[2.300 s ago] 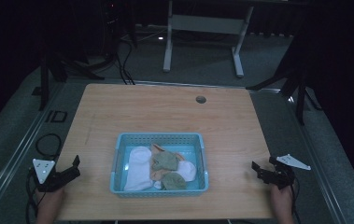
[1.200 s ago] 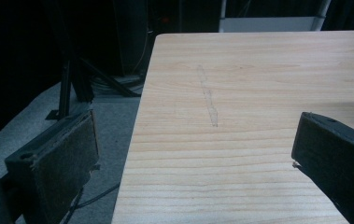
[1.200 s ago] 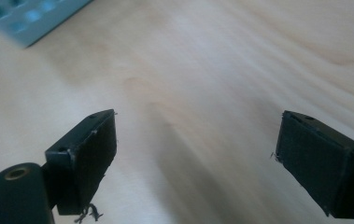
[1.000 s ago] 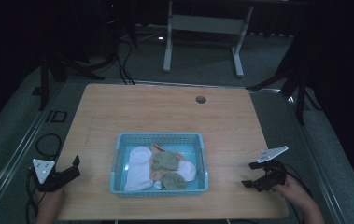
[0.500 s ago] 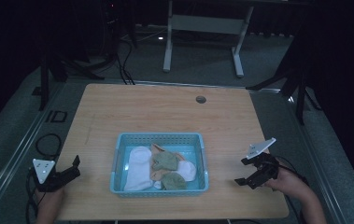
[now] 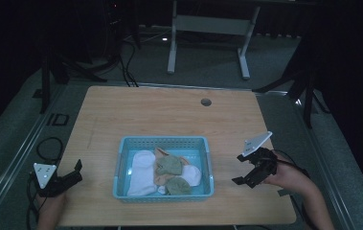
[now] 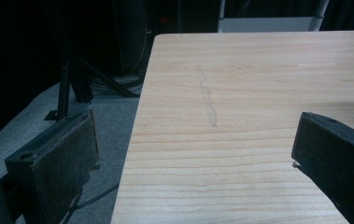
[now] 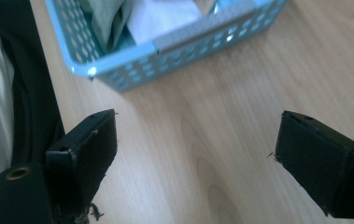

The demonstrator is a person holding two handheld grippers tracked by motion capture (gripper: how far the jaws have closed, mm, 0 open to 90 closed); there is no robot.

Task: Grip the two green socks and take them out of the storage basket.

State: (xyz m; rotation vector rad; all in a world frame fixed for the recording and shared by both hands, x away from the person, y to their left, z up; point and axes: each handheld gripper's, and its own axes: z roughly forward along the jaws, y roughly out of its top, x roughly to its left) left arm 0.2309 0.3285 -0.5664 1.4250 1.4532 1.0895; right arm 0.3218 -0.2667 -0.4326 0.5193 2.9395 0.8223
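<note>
A light blue mesh basket [image 6: 207,163] sits near the table's front middle, holding several socks: a white sock [image 6: 141,171], a green sock [image 6: 170,165], and a beige one under them. My right gripper [image 6: 238,169] is open, hovering over bare wood just right of the basket and pointing at it. In the right gripper view the basket [image 8: 179,44] lies close ahead of the open right gripper [image 8: 195,135], with green and white fabric inside. My left gripper [image 6: 77,171] is open at the table's front left edge. In the left gripper view the left gripper [image 7: 193,135] straddles that edge with nothing between its jaws.
The wooden table [image 6: 169,117] has a round cable hole [image 6: 206,102] at the back. Dark floor, cables and a grey stand frame [image 6: 208,24] lie beyond. A faint scratch mark [image 7: 207,100] runs along the wood.
My right gripper has moved left from the table's right edge toward the basket and turned to face it. The left gripper has stayed put.
</note>
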